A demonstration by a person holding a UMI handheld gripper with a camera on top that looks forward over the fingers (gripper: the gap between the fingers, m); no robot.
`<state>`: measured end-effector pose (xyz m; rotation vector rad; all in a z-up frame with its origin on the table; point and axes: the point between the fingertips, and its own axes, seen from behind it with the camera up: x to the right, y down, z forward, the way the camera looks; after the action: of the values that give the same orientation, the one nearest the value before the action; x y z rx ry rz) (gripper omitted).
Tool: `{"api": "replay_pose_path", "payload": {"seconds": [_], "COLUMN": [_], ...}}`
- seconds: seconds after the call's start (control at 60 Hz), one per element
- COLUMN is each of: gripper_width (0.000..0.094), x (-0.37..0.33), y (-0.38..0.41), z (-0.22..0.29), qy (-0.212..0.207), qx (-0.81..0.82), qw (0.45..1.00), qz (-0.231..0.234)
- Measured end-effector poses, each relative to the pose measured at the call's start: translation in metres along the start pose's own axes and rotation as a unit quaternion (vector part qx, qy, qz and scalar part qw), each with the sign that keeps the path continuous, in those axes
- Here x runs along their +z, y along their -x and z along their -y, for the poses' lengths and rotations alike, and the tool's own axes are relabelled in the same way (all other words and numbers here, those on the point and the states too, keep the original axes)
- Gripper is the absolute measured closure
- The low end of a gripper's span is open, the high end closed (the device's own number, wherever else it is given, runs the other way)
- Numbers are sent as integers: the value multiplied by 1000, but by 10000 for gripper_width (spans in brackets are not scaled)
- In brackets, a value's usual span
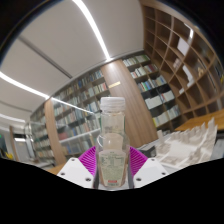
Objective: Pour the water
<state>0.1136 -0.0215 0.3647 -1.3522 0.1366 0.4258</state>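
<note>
Bottle (112, 140) is sitting right between the gripper's (111, 164) two fingers, and it's a clear plastic one with a white cap on top. It's standing upright relative to the fingers, neck pointing away from them. The purple pads (91, 160) are pressing in on its lower body from both sides, so the jaws are clenching it, no gap showing on either side as far as I can see.

The whole thing is being held up in the air and the view is tilting quite a bit, so the room is looking slanted behind it. Bookshelves (150, 85) packed with books are running along behind the bottle on both sides, more shelving (185, 50) is climbing up high off to the right, and long ceiling lights (95, 28) are streaking overhead.

Just to the right of the bottle, beside the right finger, something clear and crinkly (185, 145) is showing, looking like plastic or glass, but I can't tell what it actually is. Whether there's water inside the bottle, I can't really make out either; the plastic is looking pale and see-through all the way up.
</note>
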Motion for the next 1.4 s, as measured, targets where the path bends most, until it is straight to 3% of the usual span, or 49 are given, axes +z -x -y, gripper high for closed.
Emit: {"api": "replay_pose_path", "payload": {"seconds": [0.117,0.467,0.483,0.533,0.6,0.717,0.8,0.85,1.4], "gripper_width": [546,536,528,534,506,370,59,102,81], "x": [-1,-54,-49,-53,-49,-51,-60,-67,-313], "y": [-62,-211,-210,-212,-209,-210,-205,-197,-41], "z": [-29,-229,-219,-217,-219,-222,-211,-202,-122], "qy": [39,236,206,200,200,221,226,225,267], "qx": [-127,-198,-194,-177,-177,-190,-189,-193,-174], "qw": [990,945,953,958,958,949,947,945,932], "qz": [-51,-112,-108,-106,-107,-118,-130,-141,-173]}}
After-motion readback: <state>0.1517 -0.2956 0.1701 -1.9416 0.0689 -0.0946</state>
